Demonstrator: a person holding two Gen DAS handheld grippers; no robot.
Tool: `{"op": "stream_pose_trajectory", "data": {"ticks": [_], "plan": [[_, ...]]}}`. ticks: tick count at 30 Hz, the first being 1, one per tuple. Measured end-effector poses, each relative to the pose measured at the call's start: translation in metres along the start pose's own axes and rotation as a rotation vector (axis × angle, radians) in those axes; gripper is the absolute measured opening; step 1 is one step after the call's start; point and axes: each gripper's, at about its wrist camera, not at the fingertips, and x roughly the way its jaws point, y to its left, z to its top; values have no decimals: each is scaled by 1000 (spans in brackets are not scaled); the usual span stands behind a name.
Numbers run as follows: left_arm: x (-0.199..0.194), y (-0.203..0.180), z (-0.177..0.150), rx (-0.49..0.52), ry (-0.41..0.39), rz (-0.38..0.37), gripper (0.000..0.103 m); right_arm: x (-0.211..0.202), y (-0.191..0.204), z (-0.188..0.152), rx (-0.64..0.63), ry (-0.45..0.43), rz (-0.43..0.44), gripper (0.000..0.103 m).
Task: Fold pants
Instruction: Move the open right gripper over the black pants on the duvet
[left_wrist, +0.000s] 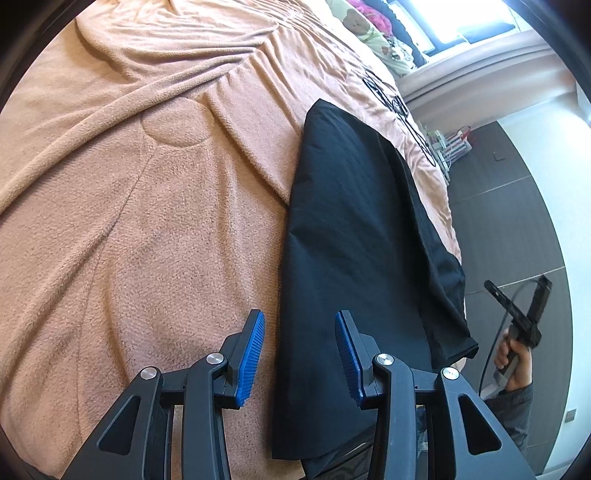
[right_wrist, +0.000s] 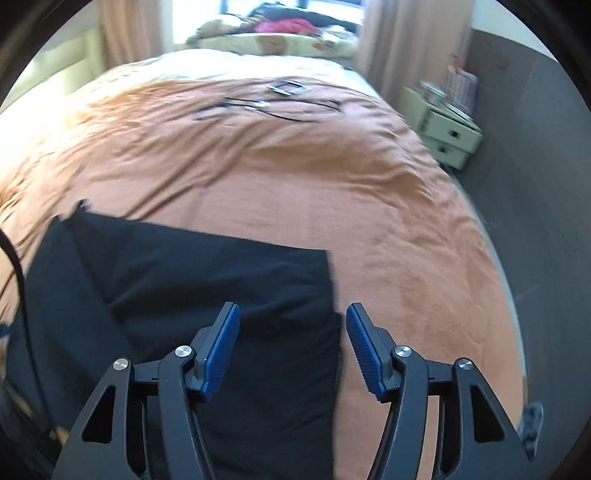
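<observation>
**Left wrist, right wrist: both grippers empty over dark pants on the bed**

Left wrist view. Your left gripper (left_wrist: 300, 349) hovers with its blue ribbed pads spread apart, nothing between them. Below and ahead lies the pair of black, soft-woven pants (left_wrist: 351, 236), stretched lengthwise along the edge of the bed on the peach fleece blanket (left_wrist: 129, 221). The long left edge of the cloth runs straight; the right side shows a second layer slipping toward the bed edge, with a corner (left_wrist: 458, 343) hanging near the drop. Your right hand (left_wrist: 511, 363) shows at far right, off the bed, holding the other tool; its jaws cannot be read from here.

Right wrist view. Frame is motion-blurred. Your right gripper (right_wrist: 291, 341) has its jaws wide apart and holds nothing. The pants (right_wrist: 184, 280) lie lower left, their straight right-hand edge passing between the pads. Thin black cables (right_wrist: 269, 105) sit well apart, farther up the blanket. A pale drawer unit (right_wrist: 448, 134) stands beside the bed.

Handling, as a judgement: light, limp fabric, likely to sag and drag on the fleece. Pinch both layers together at a corner or hem end, one gripper per corner, and lift before carrying over. The overhanging corner could slide off if tugged.
</observation>
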Motion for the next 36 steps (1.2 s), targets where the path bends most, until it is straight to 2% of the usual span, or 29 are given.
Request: {"op": "stream_pose_trajectory", "data": {"ticks": [3, 9, 16, 20, 22, 24, 29, 33, 34, 35, 36], "plan": [[-3, 2, -2, 0, -3, -5, 42, -21, 23, -12, -87, -34, 66, 58], [-5, 1, -4, 3, -3, -15, 42, -48, 61, -41, -204, -39, 210, 58], [-6, 1, -7, 0, 1, -20, 42, -53, 94, -73, -307, 17, 327, 58], [-8, 2, -8, -1, -1, -24, 42, -46, 101, -77, -325, 47, 375, 58], [-10, 3, -8, 1, -4, -24, 42, -39, 105, -78, -333, 67, 390, 58], [-12, 5, -8, -3, -10, -24, 42, -30, 107, -76, -343, 84, 401, 54], [-16, 9, -9, -19, -16, -22, 42, -6, 121, -73, -349, 118, 411, 54], [-21, 10, -9, -23, -28, -19, 42, 23, 133, -84, -371, 183, 341, 53], [-22, 10, -9, -24, -30, -20, 42, 28, 136, -86, -377, 193, 329, 48], [-23, 10, -9, -26, -33, -21, 42, 32, 137, -85, -381, 194, 324, 29], [-24, 10, -9, -27, -34, -21, 42, 33, 136, -83, -378, 196, 328, 20]]}}
